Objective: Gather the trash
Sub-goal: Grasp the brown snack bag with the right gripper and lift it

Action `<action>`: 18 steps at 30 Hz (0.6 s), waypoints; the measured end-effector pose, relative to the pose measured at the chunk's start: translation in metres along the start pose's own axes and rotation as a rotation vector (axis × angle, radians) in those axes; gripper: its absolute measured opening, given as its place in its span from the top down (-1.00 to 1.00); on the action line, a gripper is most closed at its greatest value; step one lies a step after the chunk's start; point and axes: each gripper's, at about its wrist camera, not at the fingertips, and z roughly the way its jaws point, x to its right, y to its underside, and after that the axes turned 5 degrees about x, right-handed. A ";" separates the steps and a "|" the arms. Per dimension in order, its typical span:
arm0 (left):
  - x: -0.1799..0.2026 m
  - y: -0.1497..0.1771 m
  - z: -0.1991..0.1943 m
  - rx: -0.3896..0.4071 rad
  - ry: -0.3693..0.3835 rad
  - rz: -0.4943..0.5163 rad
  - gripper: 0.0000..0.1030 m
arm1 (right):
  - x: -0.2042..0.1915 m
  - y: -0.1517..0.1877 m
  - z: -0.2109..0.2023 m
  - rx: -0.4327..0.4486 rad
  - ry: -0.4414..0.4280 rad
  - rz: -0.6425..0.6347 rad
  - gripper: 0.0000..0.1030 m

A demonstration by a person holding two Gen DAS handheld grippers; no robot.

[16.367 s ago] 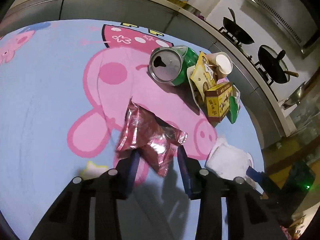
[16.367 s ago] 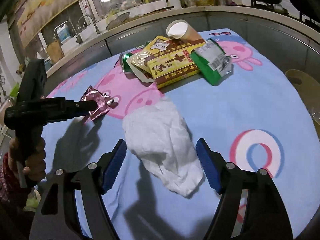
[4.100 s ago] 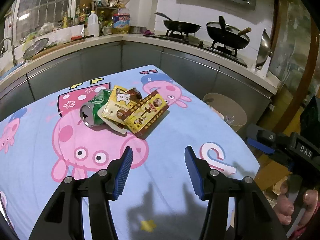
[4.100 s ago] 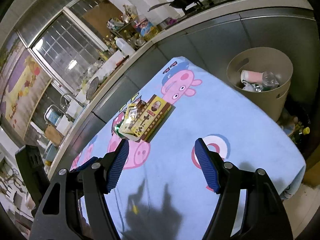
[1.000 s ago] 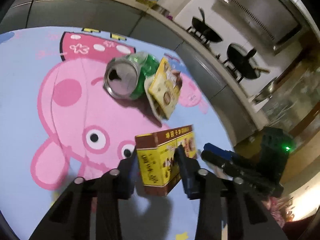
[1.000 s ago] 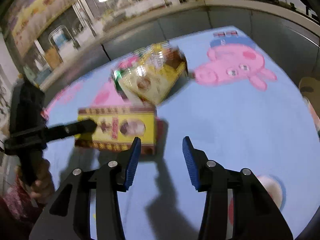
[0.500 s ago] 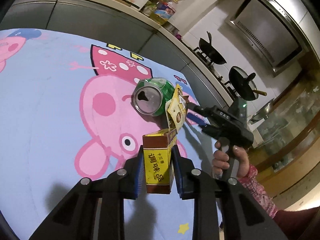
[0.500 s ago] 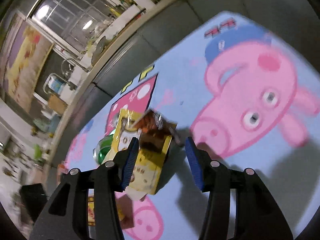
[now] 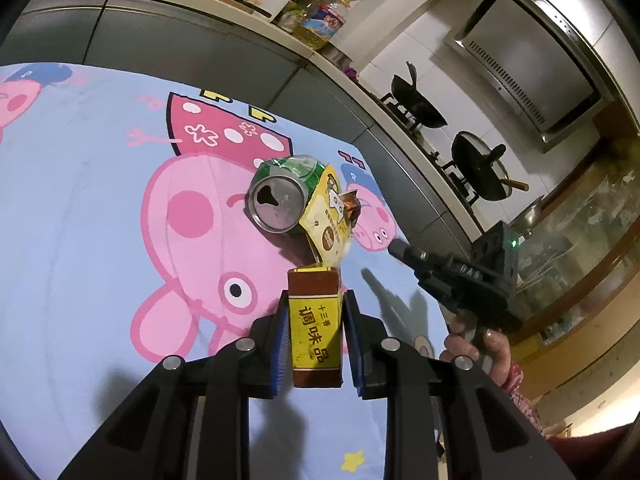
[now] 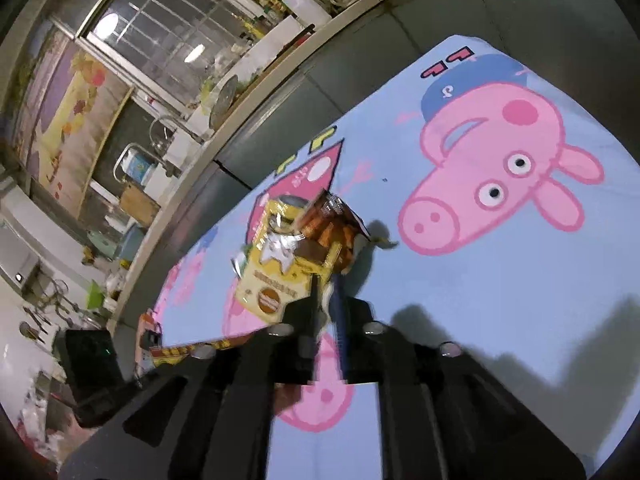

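My left gripper [image 9: 315, 320] is shut on a yellow and brown seasoning box [image 9: 316, 332] and holds it above the Peppa Pig cloth [image 9: 80, 200]. Behind it a green drink can [image 9: 282, 204] lies on its side, with a yellow snack packet [image 9: 328, 224] against it. My right gripper [image 10: 326, 300] is shut on the lower edge of that yellow snack packet [image 10: 280, 268], which has a brown torn top. The right gripper's body shows in the left wrist view [image 9: 460, 280]. The box shows faintly at the lower left of the right wrist view [image 10: 188, 350].
A grey counter [image 9: 200, 40] runs behind the table with bottles [image 9: 320, 20], and a stove with two black pans [image 9: 480, 168] stands to the right. The table's right edge [image 9: 432, 300] is close to the right hand. A window and sink [image 10: 160, 132] are at the far left.
My right gripper has closed on the yellow snack packet. My left gripper has kept its hold on the box and lifted it slightly nearer the can.
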 end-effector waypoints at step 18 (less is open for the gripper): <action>-0.014 0.004 -0.026 0.043 0.016 -0.029 0.53 | -0.103 -0.009 0.104 -0.029 0.443 -0.351 -0.29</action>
